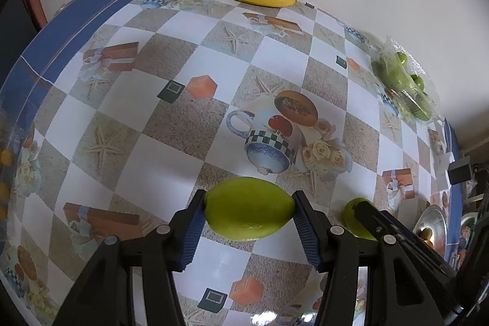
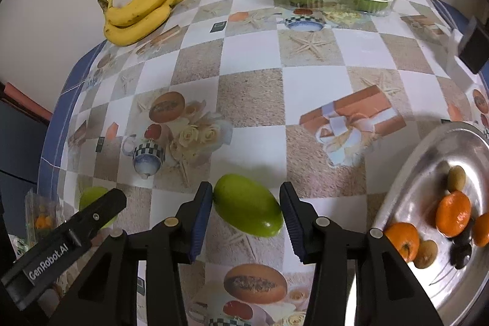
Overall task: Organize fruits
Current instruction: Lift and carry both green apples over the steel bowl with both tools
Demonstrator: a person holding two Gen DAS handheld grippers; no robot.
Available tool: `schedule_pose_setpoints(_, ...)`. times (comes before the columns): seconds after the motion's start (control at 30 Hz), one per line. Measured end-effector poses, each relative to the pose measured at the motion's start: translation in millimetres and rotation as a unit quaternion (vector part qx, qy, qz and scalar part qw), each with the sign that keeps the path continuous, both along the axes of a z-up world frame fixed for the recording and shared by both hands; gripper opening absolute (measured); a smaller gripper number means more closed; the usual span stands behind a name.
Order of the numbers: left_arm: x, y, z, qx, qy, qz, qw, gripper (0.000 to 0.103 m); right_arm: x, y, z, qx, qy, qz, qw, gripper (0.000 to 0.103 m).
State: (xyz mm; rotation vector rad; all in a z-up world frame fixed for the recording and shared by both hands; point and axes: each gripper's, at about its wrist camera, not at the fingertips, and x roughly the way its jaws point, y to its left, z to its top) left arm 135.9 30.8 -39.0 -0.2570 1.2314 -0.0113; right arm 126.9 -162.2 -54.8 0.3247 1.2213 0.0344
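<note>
Green fruit (image 1: 249,208) clamped endwise in left gripper (image 1: 248,211) — secure carry; right gripper (image 2: 246,208) part-open, loosely straddling second green fruit (image 2: 247,210) on tablecloth (image 2: 253,87) — metal tray (image 2: 406,197) near.

A home dining spot: patterned tablecloth (image 2: 250,87) (vinyl, checked), bananas (image 2: 143,8)

Pretty even indoor light, bright enough, nothing blown out apart from small white glare patches on the glossy checkered vinyl tablecloth (image 1: 214,57) near the bottom edge. Strong sheen on the shiny round metal tray (image 2: 428,161) at near right too. Soft, faint shadows only, a dim smudge behind the green oval fruit (image 2: 247,208). Heavy fisheye bending everywhere, table bulging like a dome, black corners all round. Sharp in the middle, mushy and smeared toward the rims, especially far left.
</note>
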Motion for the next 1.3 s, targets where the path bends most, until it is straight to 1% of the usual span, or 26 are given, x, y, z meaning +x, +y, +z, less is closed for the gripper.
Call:
schedule_pose_setpoints(0.2,2,0,0,0.002,-0.001,0.002,1.0000,0.059,4,11,-12,0.000,0.015,0.023,1.000,0.047)
schedule_pose_setpoints(0.27,2,1,0,0.003,-0.001,0.001,1.0000,0.059,3,11,-12,0.005,0.013,0.025,1.000,0.045)
schedule_pose_setpoints(0.77,-1,-6,4,0.010,-0.003,-0.008,0.9999,0.059,-10,13,-5,-0.002,0.013,0.041,0.999,0.045)
schedule_pose_setpoints(1.03,-2,-6,7,0.012,-0.007,-0.009,0.9999,0.059,-14,16,-10,0.004,0.031,0.051,0.998,0.052)
schedule_pose_setpoints(1.2,-2,-7,6,0.013,-0.005,-0.011,0.9999,0.059,-18,21,-9,-0.010,0.033,0.063,0.997,0.052)
schedule_pose_setpoints(1.3,-2,-8,5,0.013,-0.004,-0.011,0.9998,0.059,-19,21,-8,-0.009,0.034,0.063,0.997,0.052)
